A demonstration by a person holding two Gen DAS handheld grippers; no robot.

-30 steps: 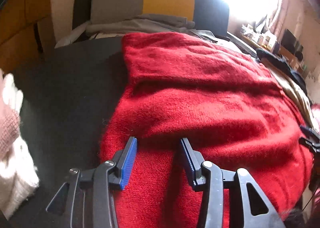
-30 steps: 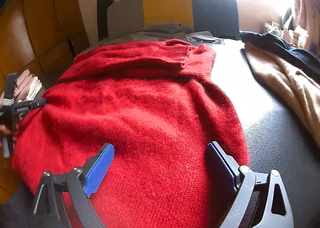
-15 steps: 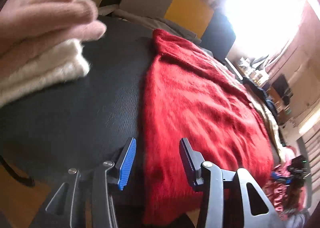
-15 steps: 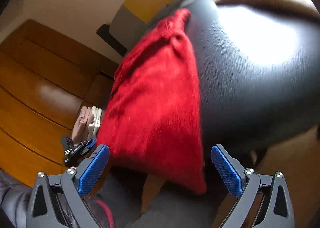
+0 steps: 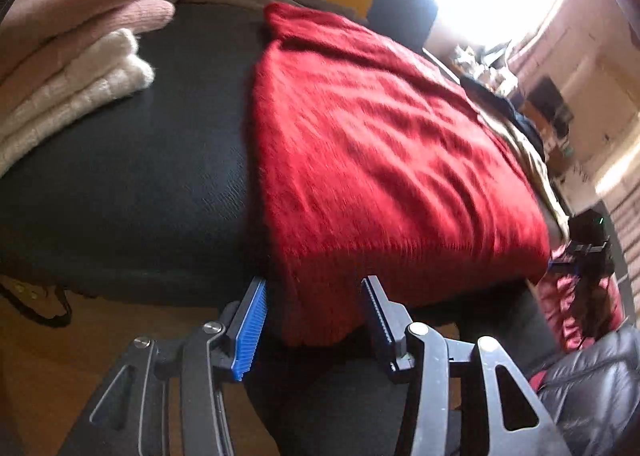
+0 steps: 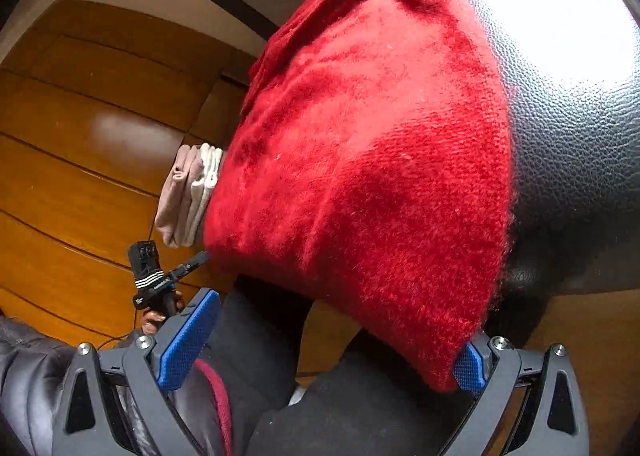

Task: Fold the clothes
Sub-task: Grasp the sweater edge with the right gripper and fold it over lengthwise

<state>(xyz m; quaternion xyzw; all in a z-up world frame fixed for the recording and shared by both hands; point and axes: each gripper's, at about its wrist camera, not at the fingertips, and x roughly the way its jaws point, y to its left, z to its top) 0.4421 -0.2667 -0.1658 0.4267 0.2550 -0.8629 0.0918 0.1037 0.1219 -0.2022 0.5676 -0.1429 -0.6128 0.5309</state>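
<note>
Fuzzy red knitted sweater (image 5: 384,160) spread flat on black leather-look surface (image 5: 120,176) ahead of both grippers, near hem draped over the front edge; sleeves apparently already turned in, body fold judged not yet made. Left gripper (image 5: 314,320) with jaws apart, straddling the hanging left hem corner without pinching; right gripper (image 6: 332,348) likewise spread wide, right hem corner just touching its right blue pad (image 6: 468,370), nothing clamped. Stack of folded pink and cream knitwear (image 5: 68,68) far left of left gripper, taken as finished items; tan and dark garments (image 5: 524,136) beyond sweater to the right, probably still to fold.
</note>
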